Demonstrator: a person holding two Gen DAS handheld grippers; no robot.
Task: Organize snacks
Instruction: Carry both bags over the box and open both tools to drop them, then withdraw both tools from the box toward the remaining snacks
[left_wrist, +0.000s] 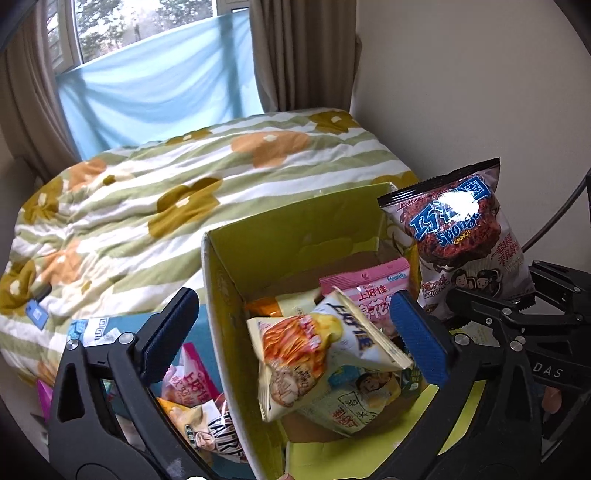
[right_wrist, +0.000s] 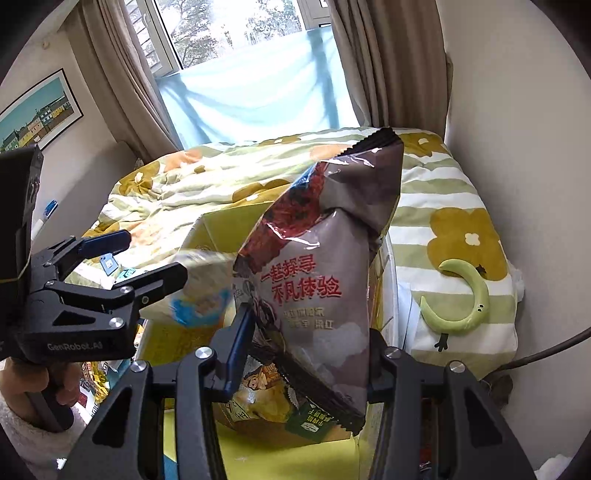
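I had the cardboard box (left_wrist: 295, 236) as my landmark: it sat open at the foot of the bed (left_wrist: 177, 192), its yellow-green inside walls showing. My left gripper (left_wrist: 295, 332) stood wide apart over the box's near left wall, one blue pad (left_wrist: 170, 325) outside the box and the other over its inside. Nothing was between the pads pressing on them; a white-and-orange snack packet (left_wrist: 314, 354) was tilted in the box's opening between them, blurred, apart from both. No earlier view backed any motion, so I noted only that the jaws were released.

My right gripper (right_wrist: 303, 354) was clenched on the lower part of a brown Sponge Crunch bag (right_wrist: 325, 266), which stood upright above the box's right side. Inside the box lay a pink packet (left_wrist: 373, 291) and other snacks. More packets (left_wrist: 199, 406) lay just outside the box's left wall. A green crescent toy (right_wrist: 465, 299) rested on the bed to the box's right.
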